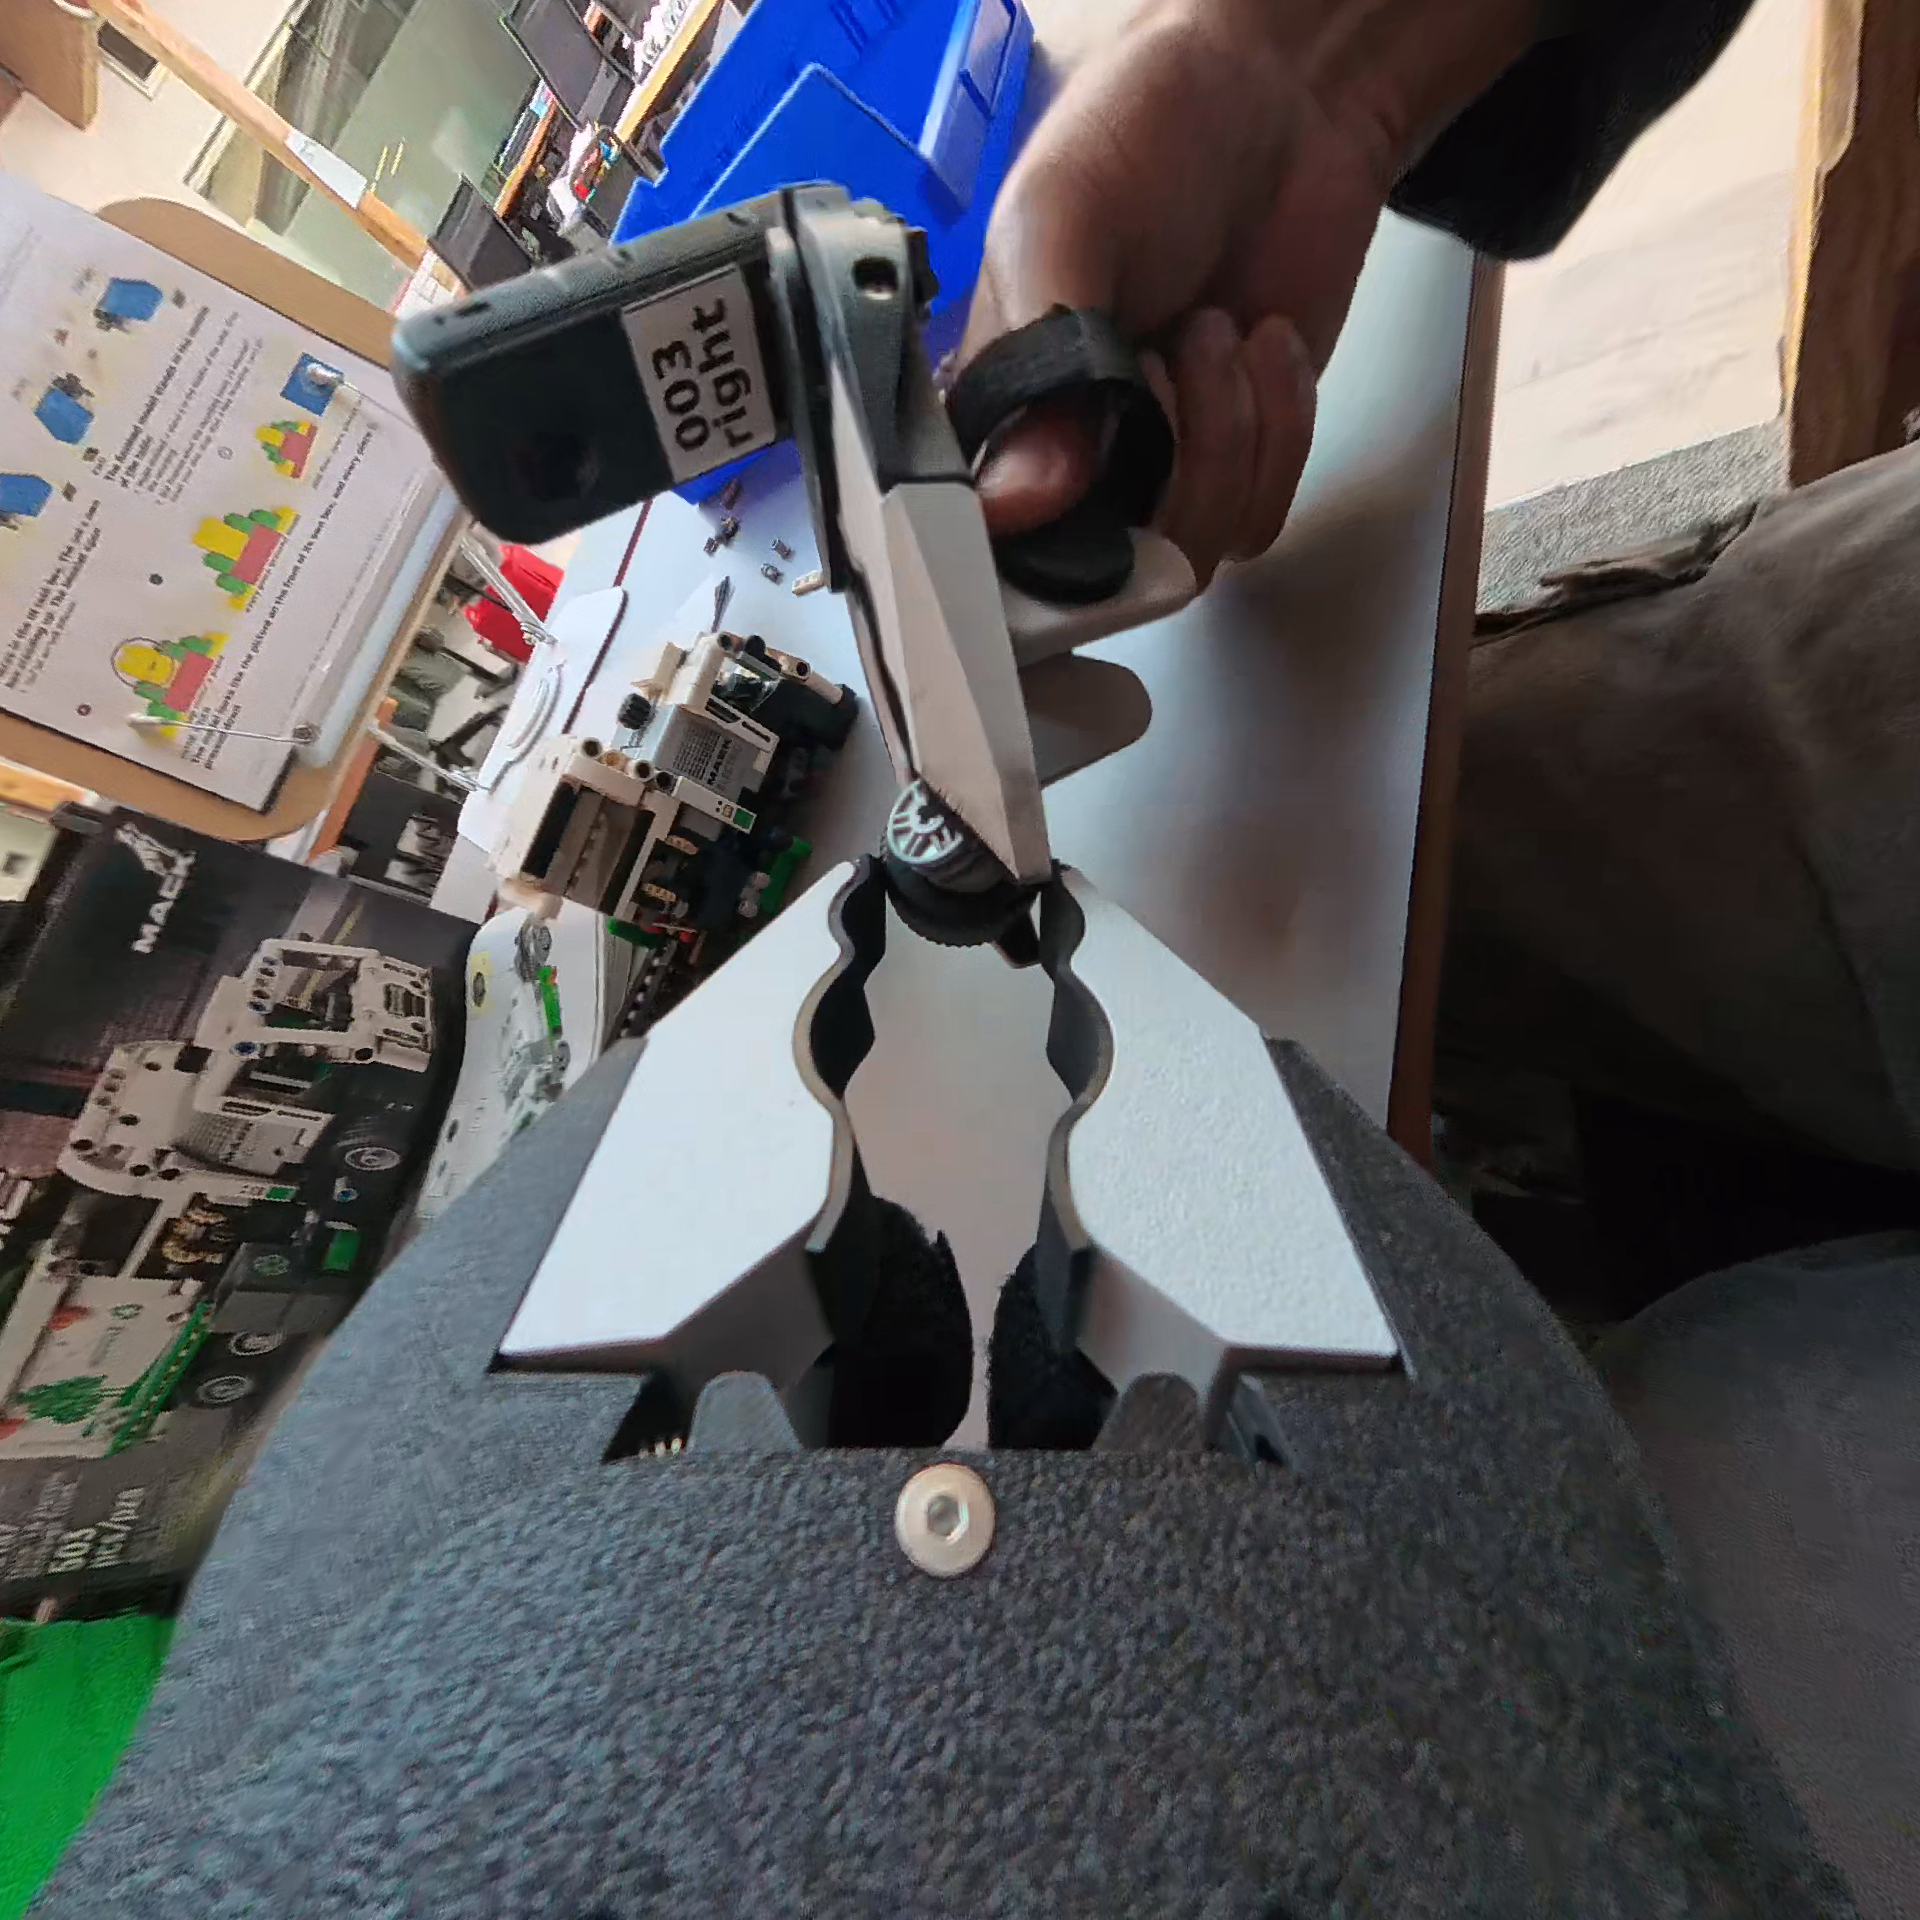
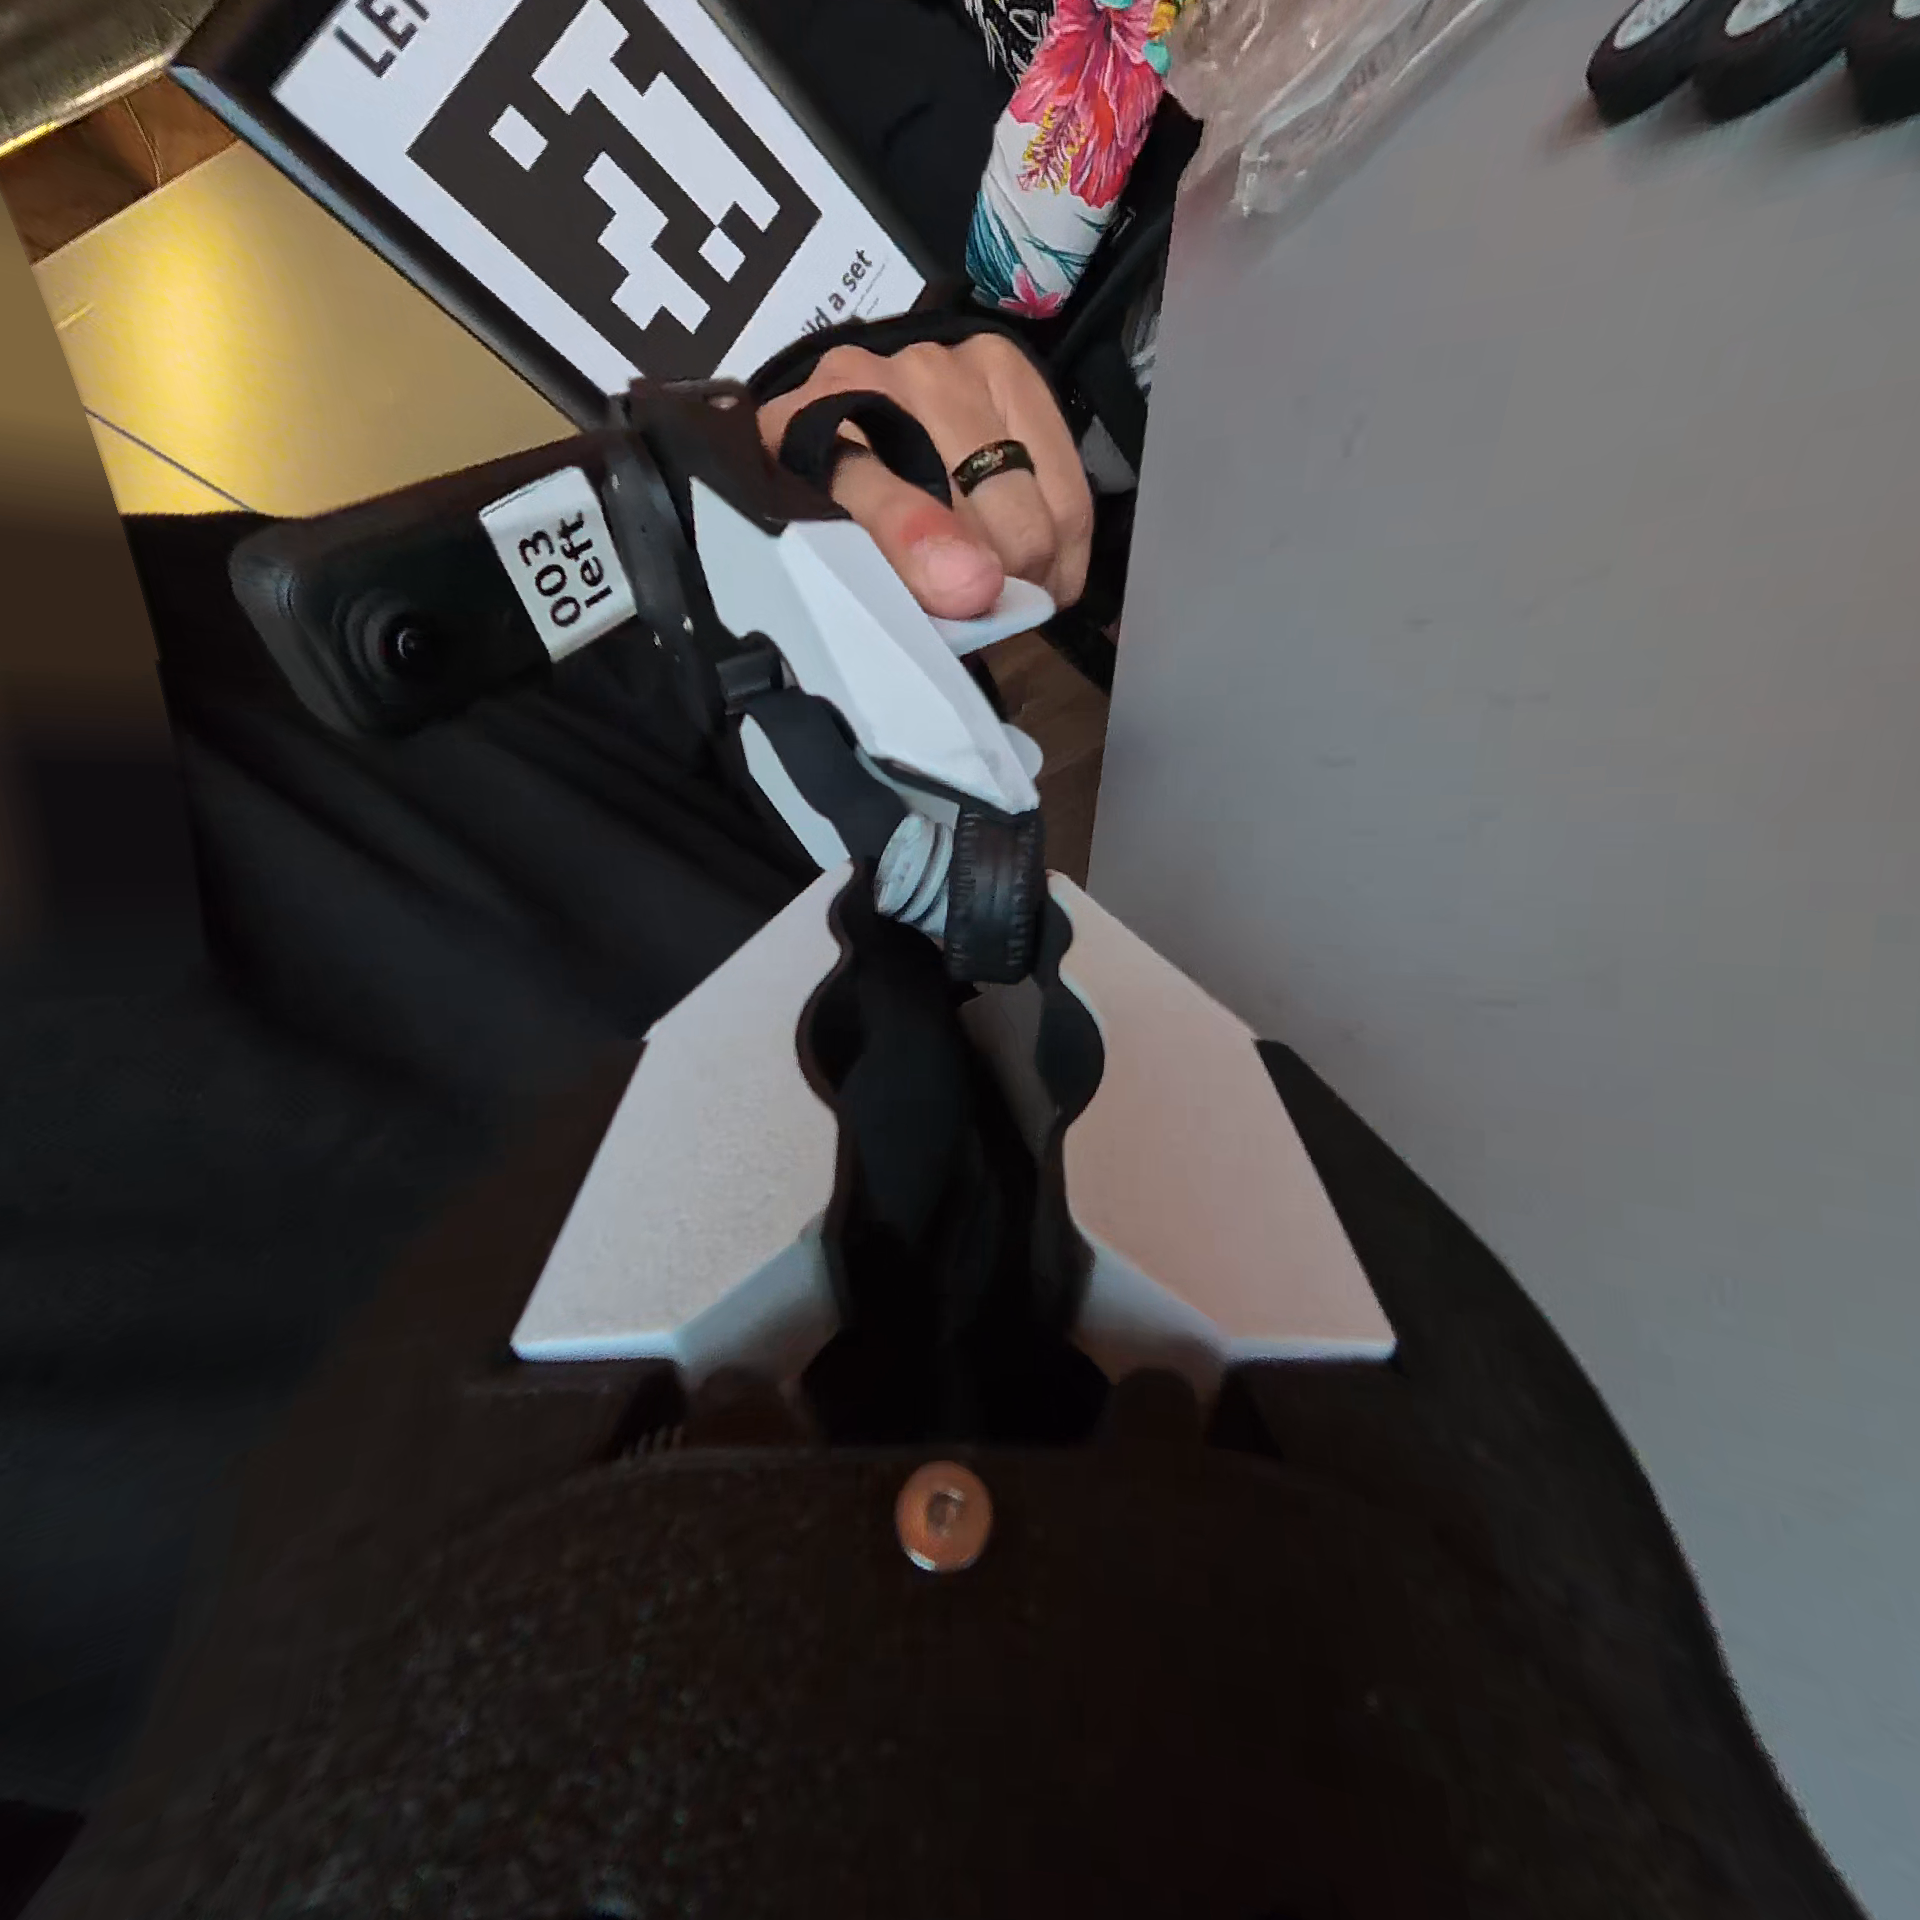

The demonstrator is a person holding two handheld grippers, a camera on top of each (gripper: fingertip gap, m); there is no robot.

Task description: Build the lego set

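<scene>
A small wheel, a black tyre (image 1: 940, 914) on a pale hub (image 1: 923, 823), is held in the air between both grippers just off the grey table's edge (image 1: 1299, 748). My left gripper (image 1: 961, 896) is shut on the wheel from below. My right gripper (image 1: 987, 862) comes down from above and meets the wheel with its tips closed on it. In the right wrist view the tyre (image 2: 1000, 904) and white hub (image 2: 912, 875) sit between my right gripper's tips (image 2: 951, 906), with my left gripper (image 2: 935, 831) pressed against them.
A partly built white truck model (image 1: 665, 769) stands on the table, with loose small parts (image 1: 769, 551) and a blue bin (image 1: 831, 135) behind it. The set's box (image 1: 208, 1091) and an instruction sheet (image 1: 177, 499) are to the left. Several spare wheels (image 2: 1745, 42) and plastic bags (image 2: 1309, 104) lie at the table's far end. Left and right tips are no more than a few centimetres apart. About 15 centimeters separates my left fingertips from the partly built white truck model (image 1: 665, 769).
</scene>
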